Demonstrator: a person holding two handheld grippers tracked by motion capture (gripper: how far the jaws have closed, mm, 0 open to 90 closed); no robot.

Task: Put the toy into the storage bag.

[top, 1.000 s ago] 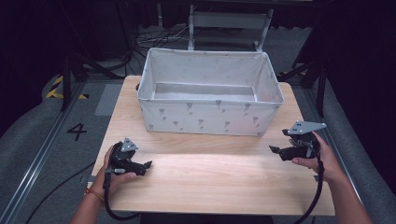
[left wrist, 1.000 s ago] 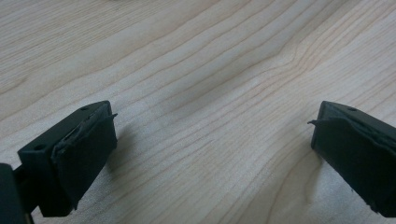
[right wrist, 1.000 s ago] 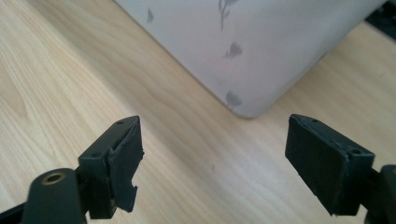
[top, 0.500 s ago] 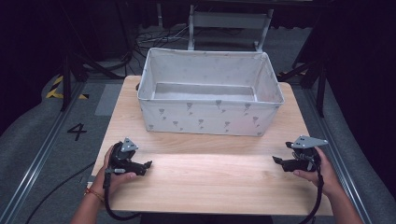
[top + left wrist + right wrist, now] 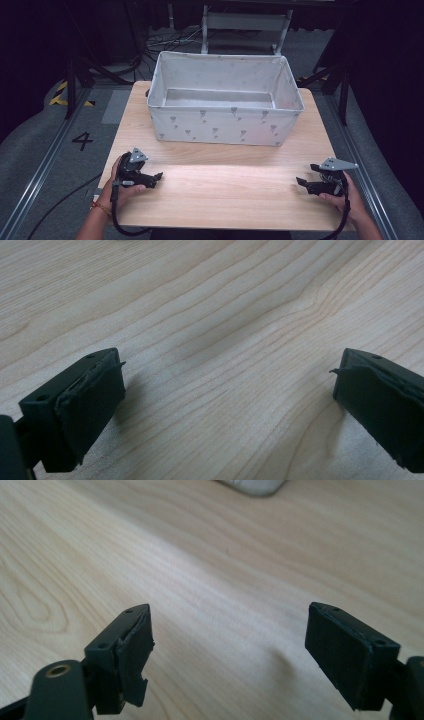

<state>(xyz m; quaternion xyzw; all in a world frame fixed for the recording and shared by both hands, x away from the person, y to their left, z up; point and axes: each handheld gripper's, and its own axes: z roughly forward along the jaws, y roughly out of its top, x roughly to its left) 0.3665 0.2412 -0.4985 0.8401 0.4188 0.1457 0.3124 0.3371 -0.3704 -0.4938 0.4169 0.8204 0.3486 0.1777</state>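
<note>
Left gripper (image 5: 159, 176) sits low over the near-left part of the wooden table (image 5: 225, 185), hand wrapped round its body, jaws pointing right toward the table middle. Left gripper view: jaws (image 5: 227, 400) spread wide, bare wood grain between them, nothing gripped.

Right gripper (image 5: 300, 182) is at the near-right part of the table, close to the right edge, jaws pointing left toward the other gripper. Right gripper view: jaws (image 5: 227, 655) wide apart, bare wood between them, nothing held. The pad on the left-hand jaw in that view looks ragged along its edge.

Fabric bin (image 5: 225, 125), pale with small grey print, stands on the far half of the table, open top, straight walls. Its inside looks empty as far as the high view shows. Near wall runs roughly parallel to the table's front edge; the bin's far wall is about at the table's back edge. Narrow strips of bare table left and right of the bin.

Both grippers are well apart from the bin and from each other. Between them is an open band of tabletop, full width, in front of the bin. A corner of the bin (image 5: 250, 486) shows at the top of the right gripper view.
</note>
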